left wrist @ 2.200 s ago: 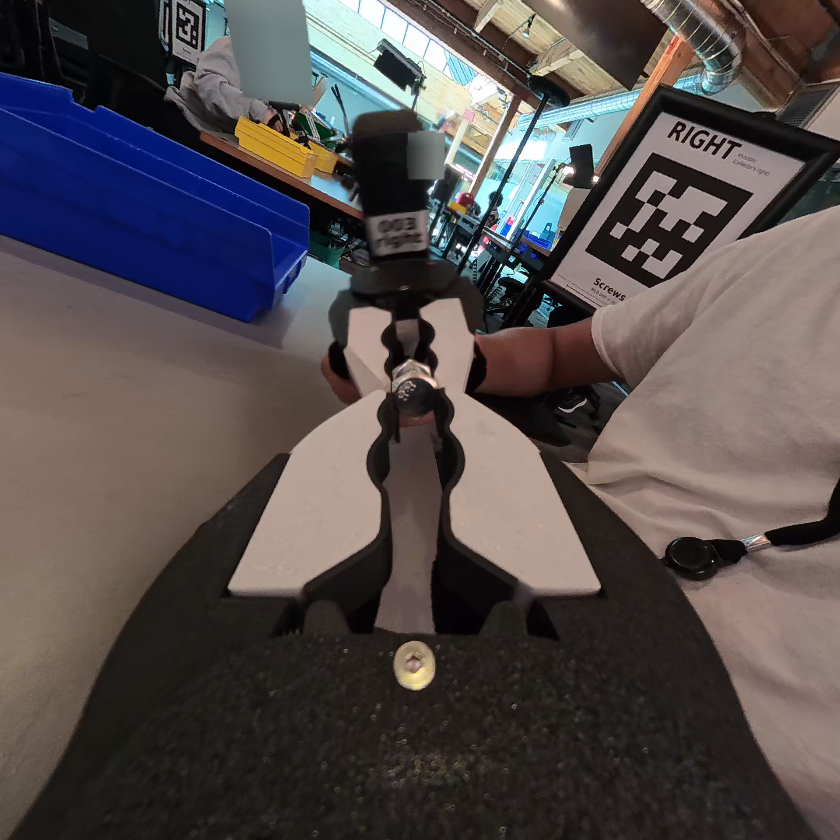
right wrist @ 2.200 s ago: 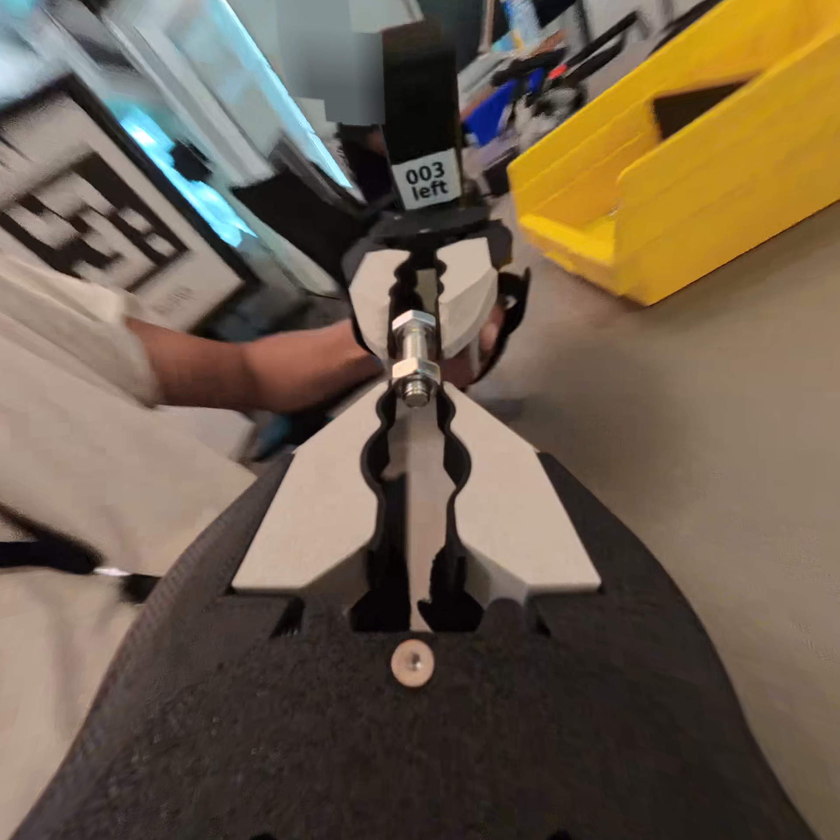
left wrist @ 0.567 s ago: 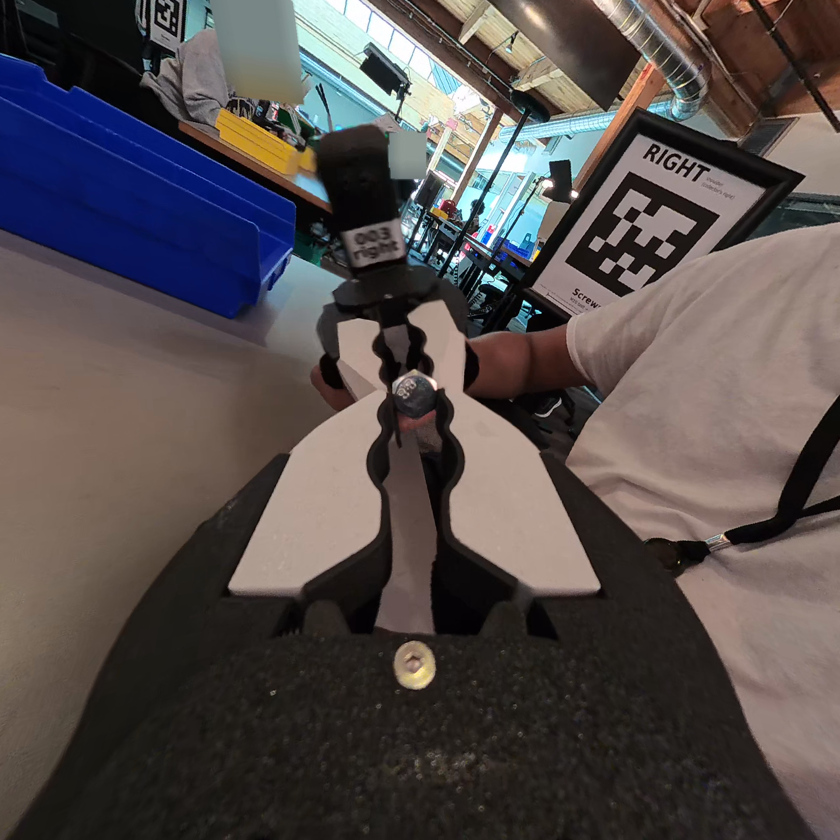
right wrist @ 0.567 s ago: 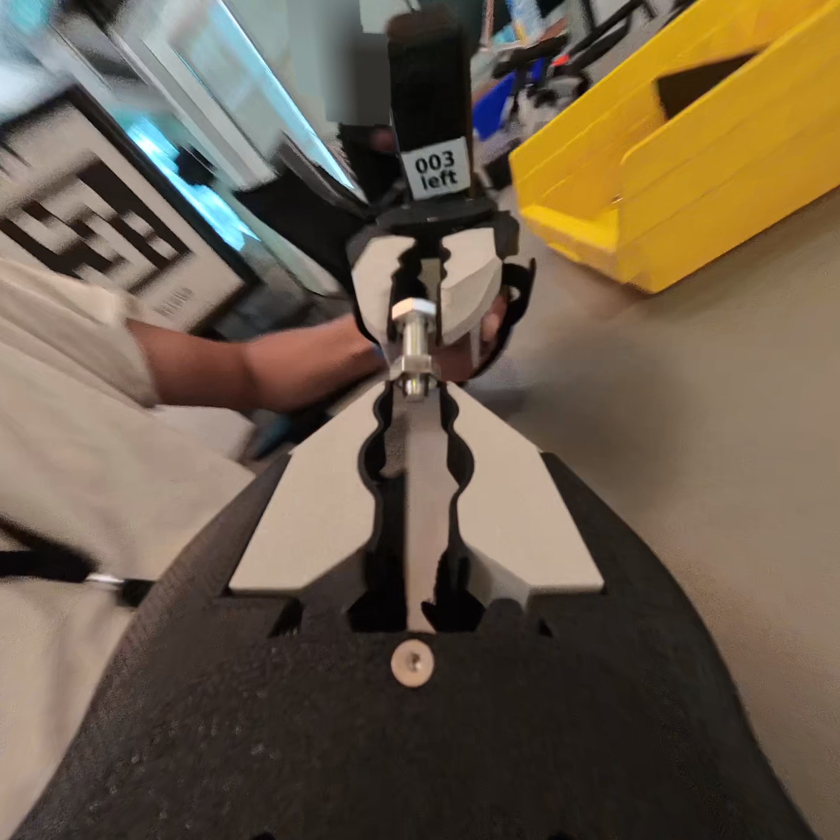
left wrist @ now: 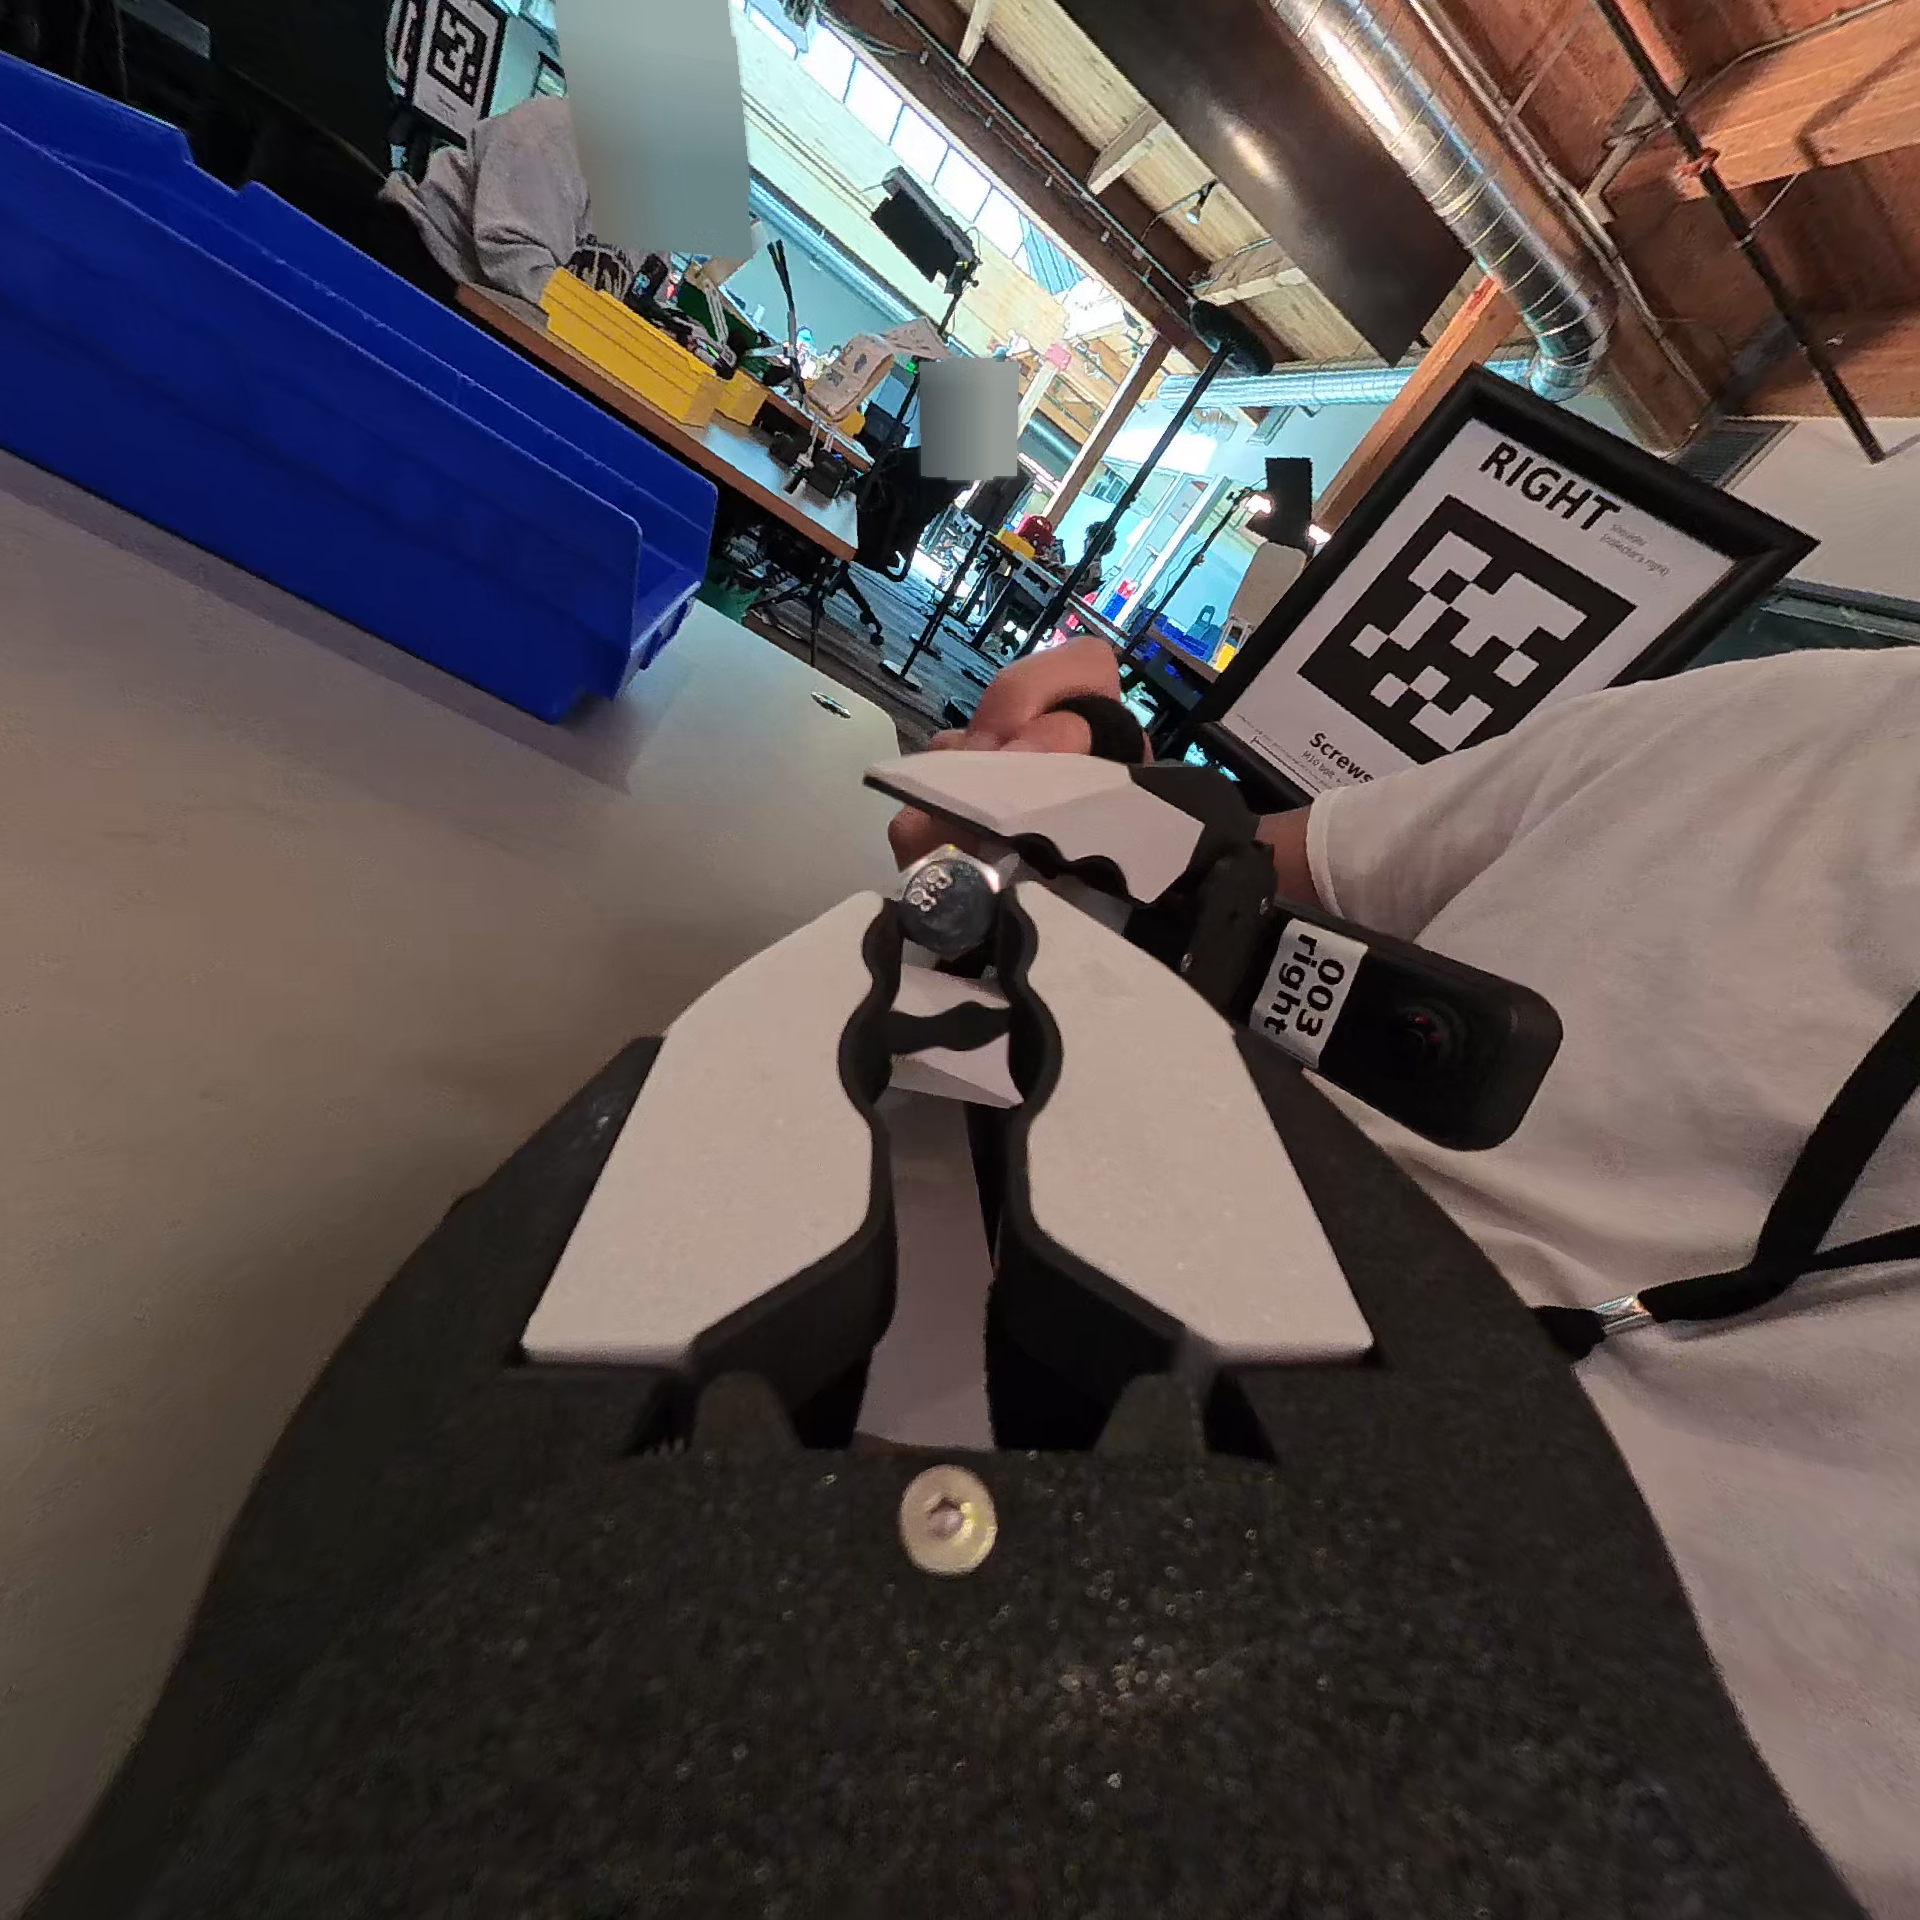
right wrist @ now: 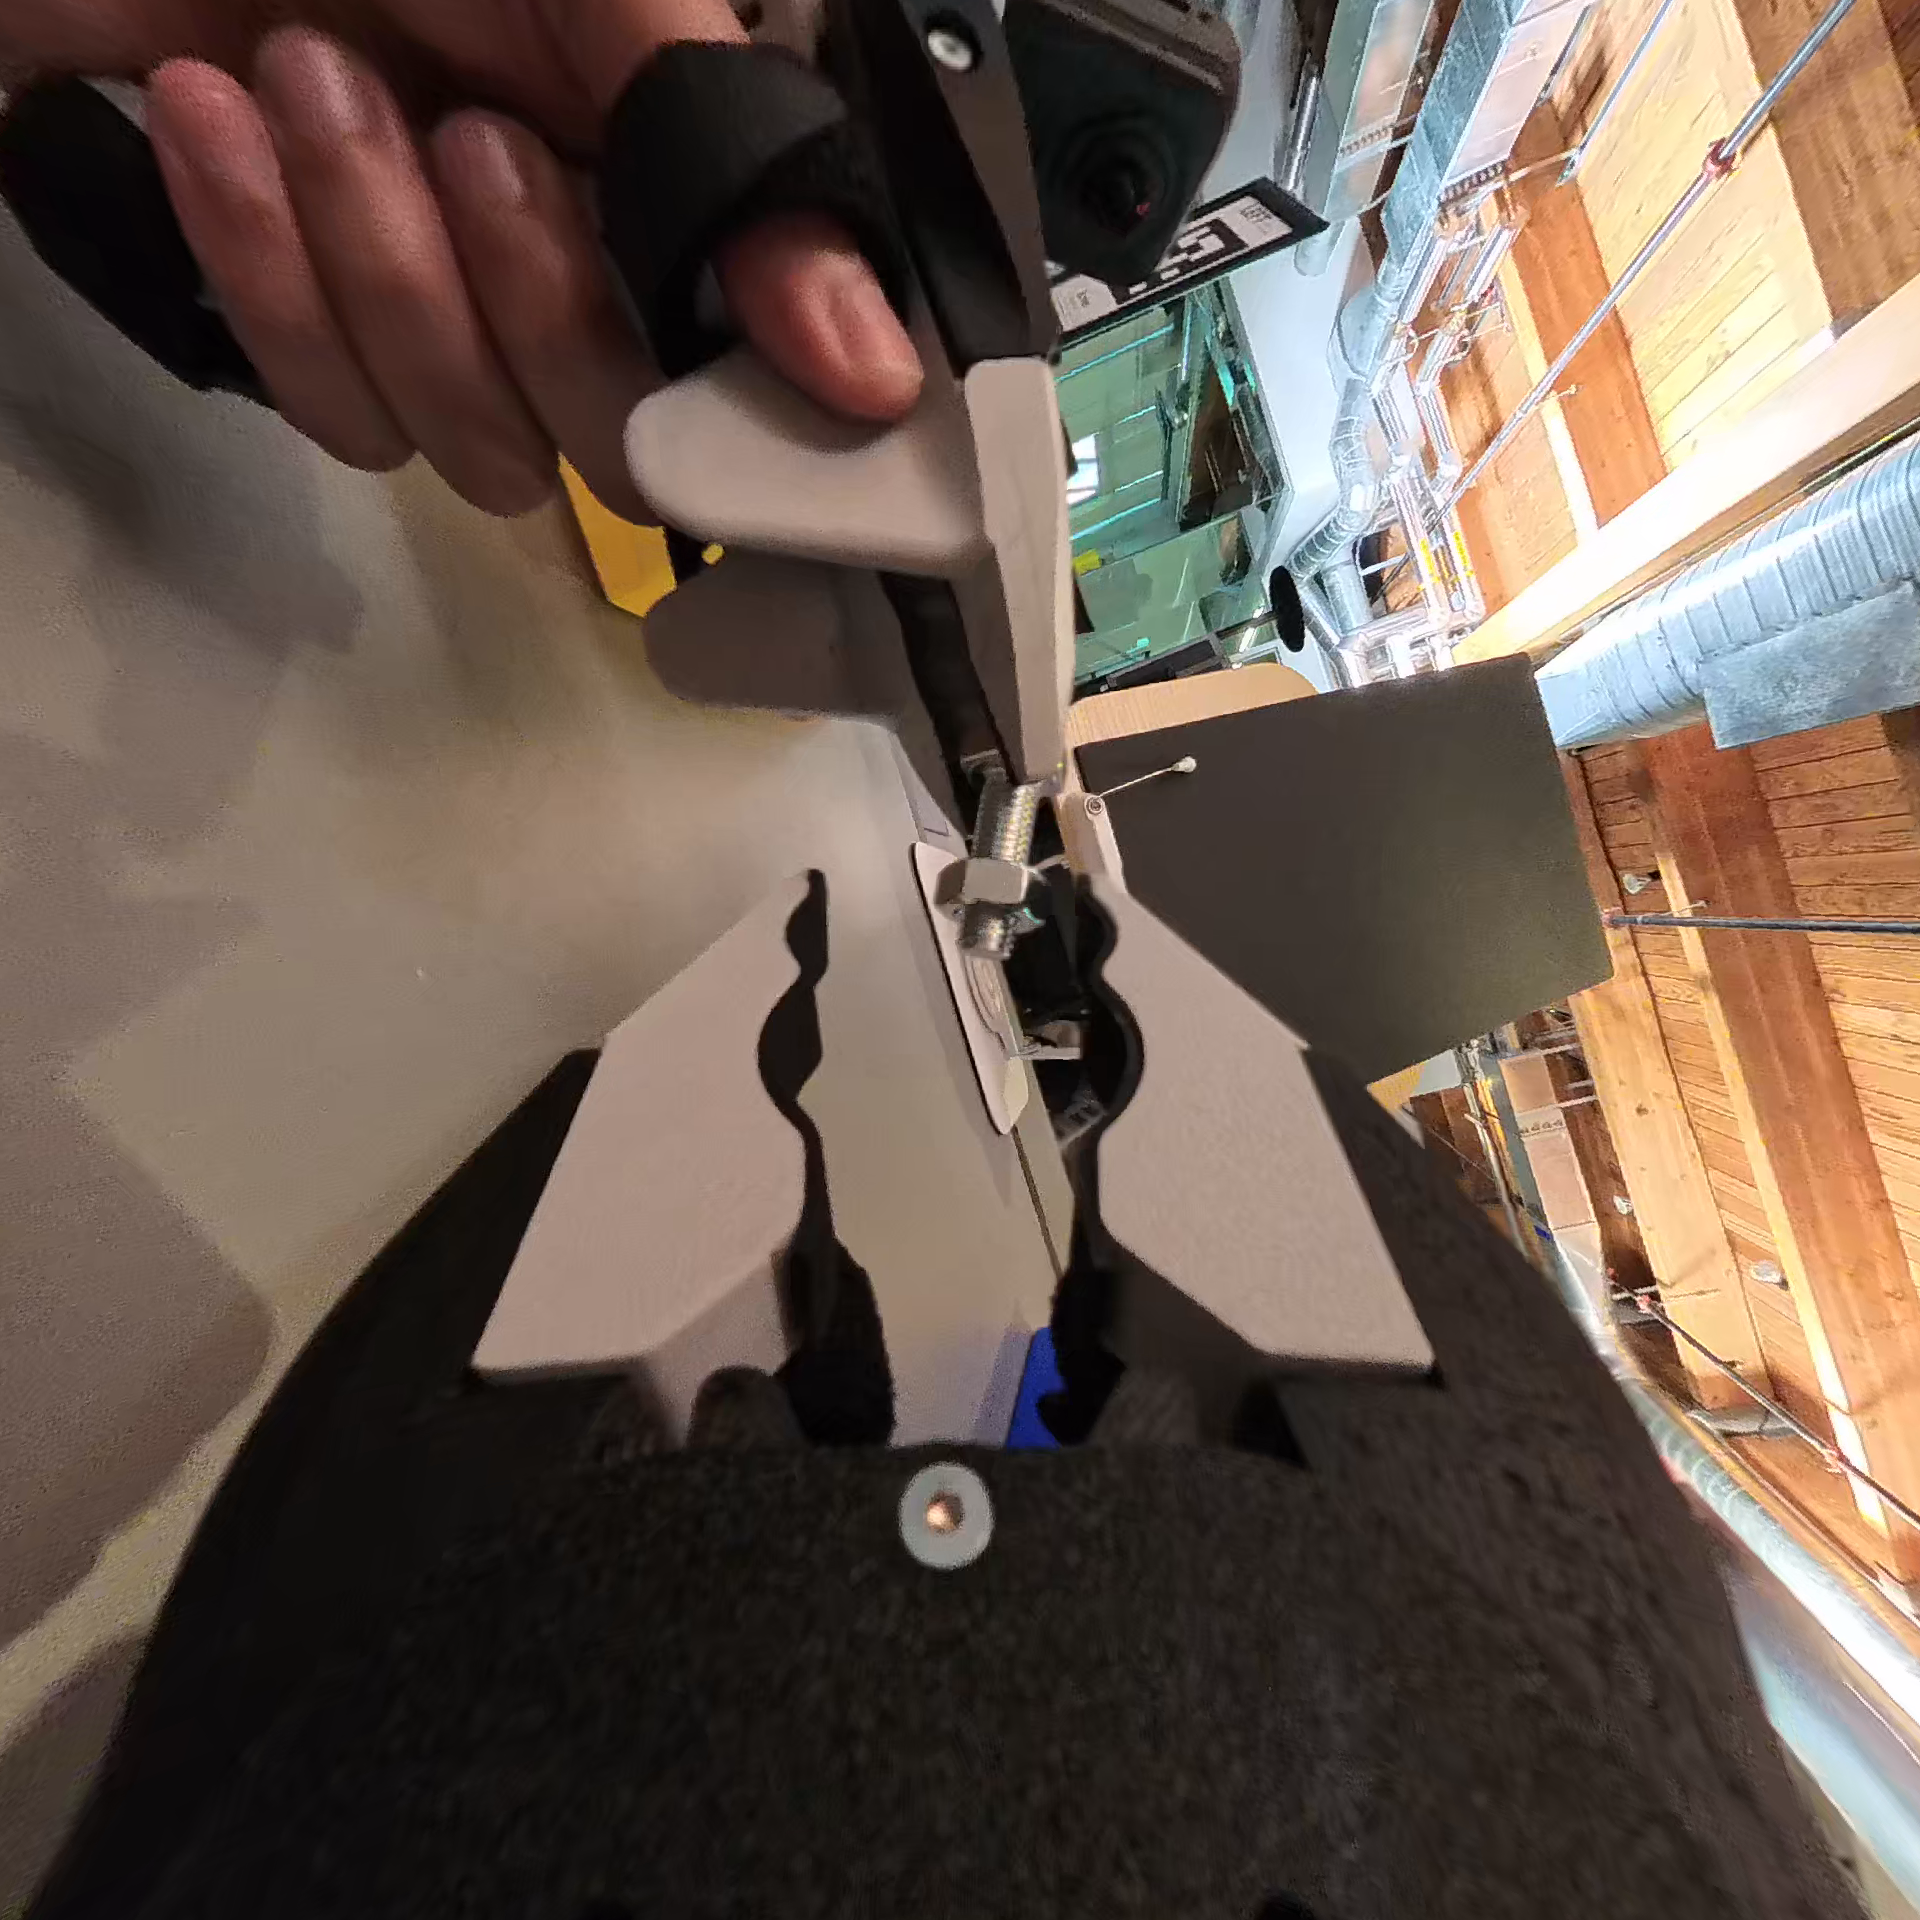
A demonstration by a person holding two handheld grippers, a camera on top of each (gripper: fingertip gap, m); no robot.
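Hex-head steel bolt (left wrist: 943, 902), seemingly left-gripped

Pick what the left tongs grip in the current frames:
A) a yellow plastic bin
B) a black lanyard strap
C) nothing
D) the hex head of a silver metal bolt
D: in the left wrist view the left tongs are closed on the hex head of the silver metal bolt.

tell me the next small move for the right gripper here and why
Probably close the right gripper on the silver hex nut. Its jaws stand apart on either side of the nut, which sits on the threaded silver bolt that the left gripper clamps by the head.
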